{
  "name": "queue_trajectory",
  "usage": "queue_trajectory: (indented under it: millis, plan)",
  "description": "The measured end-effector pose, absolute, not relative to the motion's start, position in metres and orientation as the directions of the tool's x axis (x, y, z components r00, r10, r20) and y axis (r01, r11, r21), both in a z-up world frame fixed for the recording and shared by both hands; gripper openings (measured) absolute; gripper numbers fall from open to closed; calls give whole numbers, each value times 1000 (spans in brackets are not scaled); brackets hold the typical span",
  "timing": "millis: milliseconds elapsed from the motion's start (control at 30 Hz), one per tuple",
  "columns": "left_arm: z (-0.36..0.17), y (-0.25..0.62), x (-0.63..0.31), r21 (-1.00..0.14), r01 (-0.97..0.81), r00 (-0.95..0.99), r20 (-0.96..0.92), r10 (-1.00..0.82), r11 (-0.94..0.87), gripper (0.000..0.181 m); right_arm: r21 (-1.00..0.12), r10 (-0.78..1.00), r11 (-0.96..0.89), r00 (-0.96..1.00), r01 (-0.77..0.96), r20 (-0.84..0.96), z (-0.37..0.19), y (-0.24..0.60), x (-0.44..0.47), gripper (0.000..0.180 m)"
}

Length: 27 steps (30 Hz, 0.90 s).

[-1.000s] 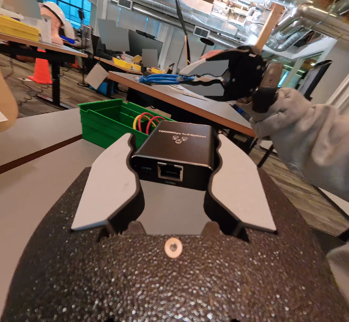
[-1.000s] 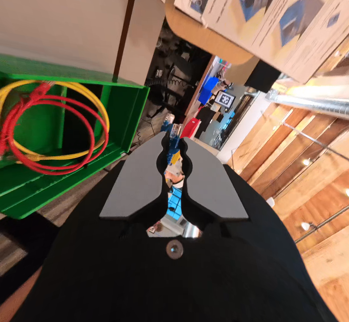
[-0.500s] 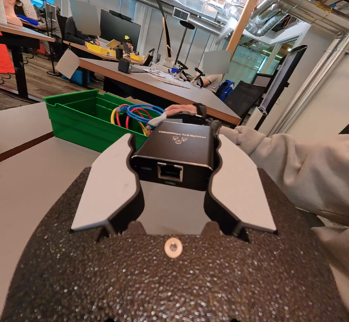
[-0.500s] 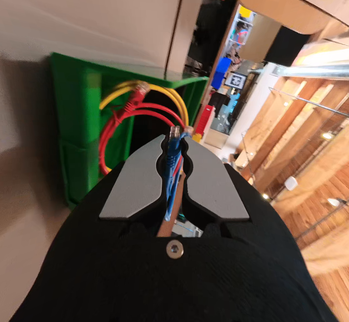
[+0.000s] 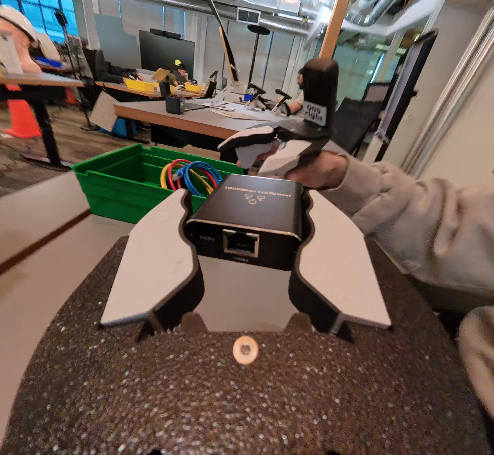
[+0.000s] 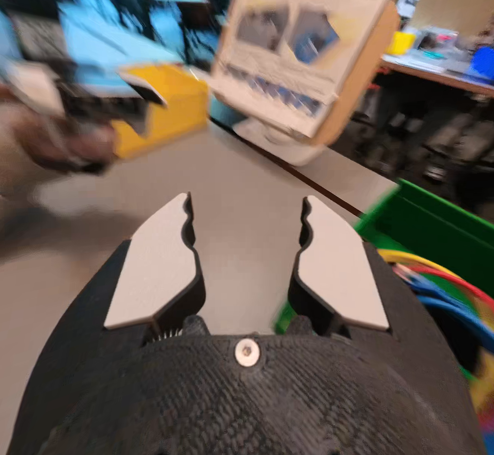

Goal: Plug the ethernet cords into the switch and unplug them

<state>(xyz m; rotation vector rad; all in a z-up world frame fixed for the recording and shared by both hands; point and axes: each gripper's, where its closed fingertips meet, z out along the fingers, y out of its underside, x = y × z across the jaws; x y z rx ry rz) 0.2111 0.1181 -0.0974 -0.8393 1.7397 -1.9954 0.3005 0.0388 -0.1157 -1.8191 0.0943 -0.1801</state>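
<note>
With our left gripper (image 5: 244, 196) clamping the switch (image 5: 247, 221) level and our right gripper (image 6: 247, 199) wide and empty, we should grasp a cord (image 5: 199, 175) just behind its plug.

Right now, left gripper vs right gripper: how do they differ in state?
The left gripper is shut on the black switch, fingers pressed to its sides; the right gripper is open and holds nothing. The left one's body is speckled; the right one's is plain black. Both have the same grey scalloped fingers and sit above the grey table near the green bin.
</note>
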Motion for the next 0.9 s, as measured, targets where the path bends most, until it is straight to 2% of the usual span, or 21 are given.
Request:
queue_trajectory:
  millis: [33, 100, 167, 267, 367, 433, 533, 600, 767, 900]
  plan:
    - [-97, 116, 210, -989, -74, -756, 141, -640, -131, 78, -983, -115, -178, 993, -50, -30, -105, 50, 282, 72]
    - [-97, 111, 207, -999, -9, -751, 36, -660, -45, 78, -955, 36, -85, 957, -283, -287, -90, 72, 245, 74]
    - [-99, 104, 204, -998, 49, -748, -61, -661, 37, 78, -860, 185, -73, 841, -505, -509, -83, 89, 219, 78]
    - [-102, 96, 200, -987, 105, -751, -159, -641, 122, 78, -717, 323, -120, 656, -687, -682, -80, 103, 196, 68]
    - [-102, 91, 195, -971, 159, -748, -237, -619, 180, 78, -641, 406, -230, 527, -732, -747, -88, 110, 175, 61]
    - [-104, 87, 192, -963, 182, -758, -266, -596, 198, 78, -600, 430, -235, 472, -765, -770, -89, 113, 171, 54]
    - [-105, 82, 187, -957, 206, -774, -288, -563, 206, 78, -551, 441, -273, 406, -788, -800, -96, 114, 169, 30]
    - [-110, 81, 188, -947, 204, -768, -311, -560, 246, 78, -551, 446, -277, 403, -787, -799, -100, 113, 170, 29]
    - [-128, 85, 203, -925, 150, -708, -346, -615, 348, 79, -659, 395, -255, 546, -708, -739, -109, 109, 183, 27]
    - [-117, 96, 211, -967, 112, -671, -243, -700, 228, 80, -793, 160, -239, 783, -560, -601, -118, 92, 242, 26]
